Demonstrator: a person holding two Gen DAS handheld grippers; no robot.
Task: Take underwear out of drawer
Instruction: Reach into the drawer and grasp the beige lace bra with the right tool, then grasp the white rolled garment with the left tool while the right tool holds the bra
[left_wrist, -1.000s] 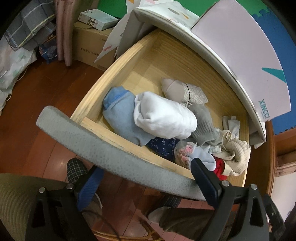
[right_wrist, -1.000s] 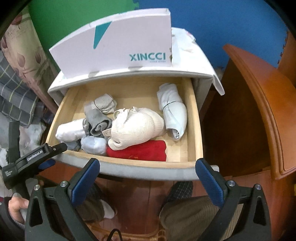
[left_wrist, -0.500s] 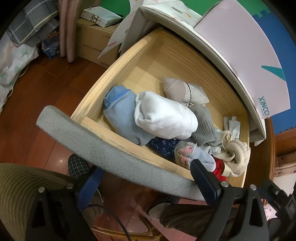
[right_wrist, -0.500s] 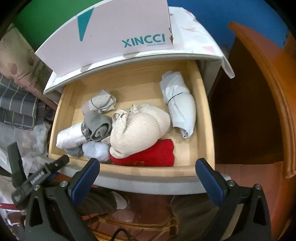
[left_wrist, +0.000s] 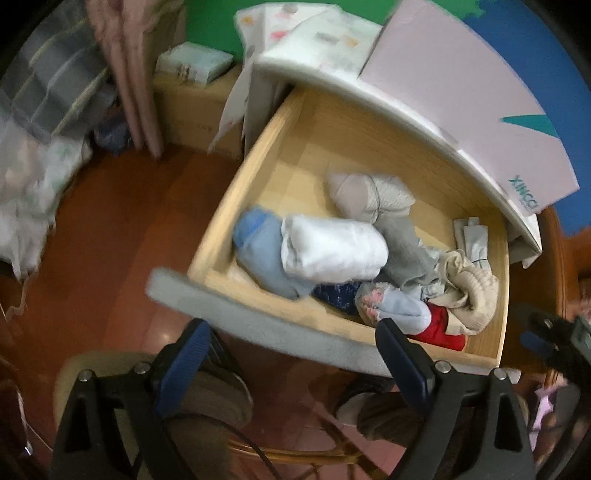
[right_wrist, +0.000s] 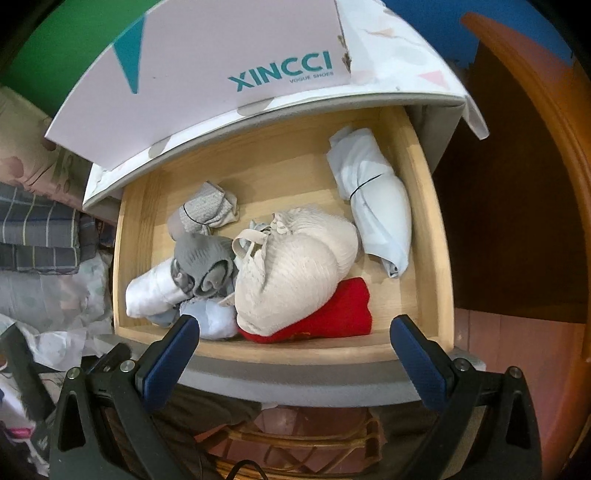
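The wooden drawer (right_wrist: 432, 236) stands pulled out, its grey front (right_wrist: 295, 380) toward me, and holds several rolled garments. A beige ribbed piece (right_wrist: 295, 269) lies over a red one (right_wrist: 343, 314); a pale blue roll (right_wrist: 376, 206) sits at the right wall. Toward the left are a grey roll (right_wrist: 203, 262) and a white roll (left_wrist: 332, 251), with a blue roll (left_wrist: 258, 247) beside it. My right gripper (right_wrist: 295, 350) hovers open above the drawer front. My left gripper (left_wrist: 291, 354) is open too, above the front's left end, holding nothing.
A pink shoe box (right_wrist: 207, 74) sits on the cabinet top over the drawer. A dark wooden piece of furniture (right_wrist: 546, 184) stands right of it. A cardboard box (left_wrist: 192, 110), folded cloth (left_wrist: 44, 96) and a curtain lie left on the red-brown floor (left_wrist: 110, 240). A person's legs and a rattan seat are below.
The right gripper has moved forward over the drawer, so its contents look larger. The left gripper has pulled back and swung, its view blurred, and the drawer has shifted right in it.
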